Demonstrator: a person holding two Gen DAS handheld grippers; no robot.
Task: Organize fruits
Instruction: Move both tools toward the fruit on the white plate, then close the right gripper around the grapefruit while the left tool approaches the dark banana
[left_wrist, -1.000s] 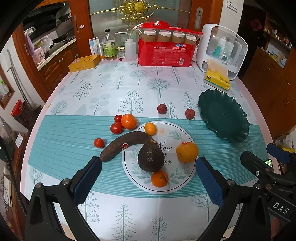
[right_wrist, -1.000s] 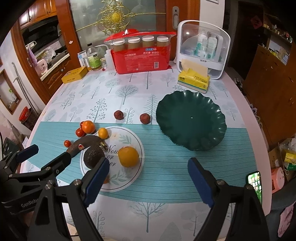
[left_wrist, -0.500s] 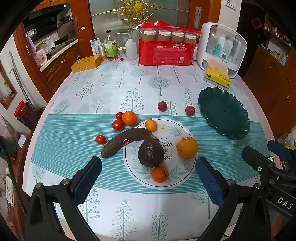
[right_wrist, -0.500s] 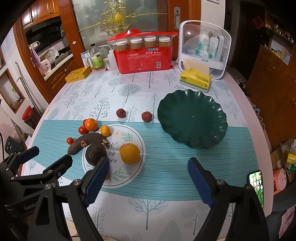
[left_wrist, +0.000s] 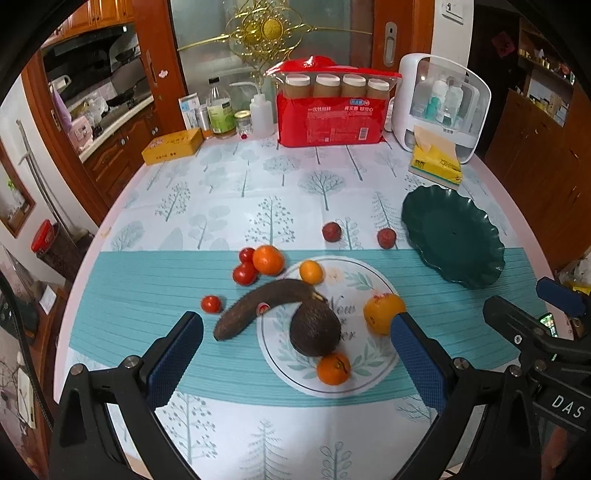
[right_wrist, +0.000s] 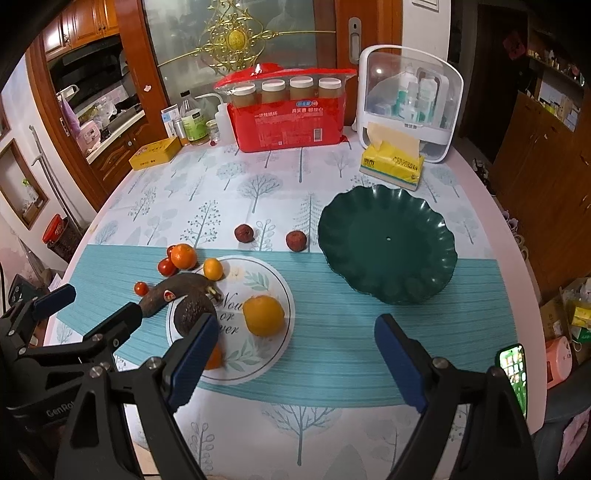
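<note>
Both tongs, the left tongs (left_wrist: 295, 354) and the right tongs (right_wrist: 295, 362), hang spread wide and hold nothing over the tabletop (left_wrist: 229, 184), the fruits sit at 12 o'clock, and the round orange (right_wrist: 264, 315) could maybe roll off before reaching the green plate (right_wrist: 388, 206).

A dark green scalloped plate (right_wrist: 388, 266) near the right edge of a white, tree-patterned tablecloth (right_wrist: 229, 195) crossed by a teal striped band (right_wrist: 332, 332); oranges (right_wrist: 264, 315) bright orange
</note>
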